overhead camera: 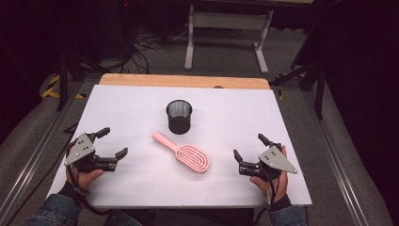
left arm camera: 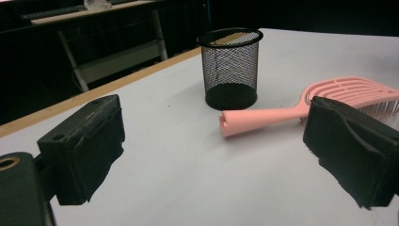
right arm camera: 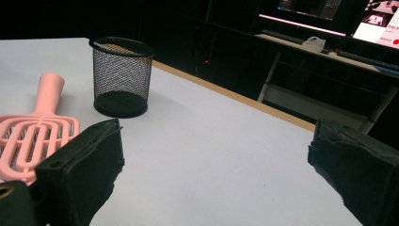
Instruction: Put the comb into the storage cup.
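Observation:
A pink hairbrush lies flat in the middle of the white table, its handle pointing toward the back left. Behind it stands a black mesh cup, upright and empty. My left gripper rests at the table's left side, open, nothing between its jaws. My right gripper sits at the right side, also open and empty. In the left gripper view the hairbrush and the mesh cup lie ahead between the jaws. In the right gripper view the hairbrush and the mesh cup are at left.
The table's wooden back edge runs along the far side. Beyond it, a white desk frame and cables stand on the floor. Metal rails flank the table on both sides.

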A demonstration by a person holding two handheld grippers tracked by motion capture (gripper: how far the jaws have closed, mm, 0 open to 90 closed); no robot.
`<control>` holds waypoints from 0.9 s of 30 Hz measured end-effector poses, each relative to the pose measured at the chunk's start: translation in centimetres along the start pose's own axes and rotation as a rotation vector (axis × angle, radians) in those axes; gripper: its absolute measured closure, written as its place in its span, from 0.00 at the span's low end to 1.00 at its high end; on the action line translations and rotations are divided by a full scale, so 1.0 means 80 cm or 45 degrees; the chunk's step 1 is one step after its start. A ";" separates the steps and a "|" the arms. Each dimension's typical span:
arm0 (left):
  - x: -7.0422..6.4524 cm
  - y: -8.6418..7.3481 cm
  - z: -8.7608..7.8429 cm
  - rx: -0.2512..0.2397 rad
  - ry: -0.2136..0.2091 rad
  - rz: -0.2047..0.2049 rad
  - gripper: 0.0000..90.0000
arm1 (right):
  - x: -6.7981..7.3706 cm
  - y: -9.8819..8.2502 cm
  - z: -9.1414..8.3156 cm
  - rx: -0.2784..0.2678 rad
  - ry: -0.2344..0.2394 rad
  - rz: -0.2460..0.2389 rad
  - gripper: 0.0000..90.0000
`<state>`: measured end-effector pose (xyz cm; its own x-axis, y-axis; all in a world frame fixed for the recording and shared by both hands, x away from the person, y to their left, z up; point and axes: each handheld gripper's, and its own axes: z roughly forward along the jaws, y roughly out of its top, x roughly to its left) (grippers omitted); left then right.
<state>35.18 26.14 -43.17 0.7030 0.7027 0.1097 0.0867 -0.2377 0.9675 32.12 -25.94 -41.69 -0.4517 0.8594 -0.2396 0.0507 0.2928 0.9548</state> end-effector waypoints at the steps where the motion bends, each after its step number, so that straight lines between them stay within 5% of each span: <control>1: 0.000 0.000 0.001 0.002 0.002 0.003 0.08 | 0.000 0.000 0.000 0.000 0.000 0.000 0.05; 27: 0.006 -0.003 0.009 0.078 -0.050 -0.014 0.15 | 0.001 -0.002 0.006 0.061 0.073 0.007 0.05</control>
<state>36.01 26.03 -43.50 0.7290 0.6786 0.0891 0.1366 -0.2718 0.9526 32.52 -25.69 -41.99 -0.5013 0.8361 -0.2229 0.0954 0.3094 0.9461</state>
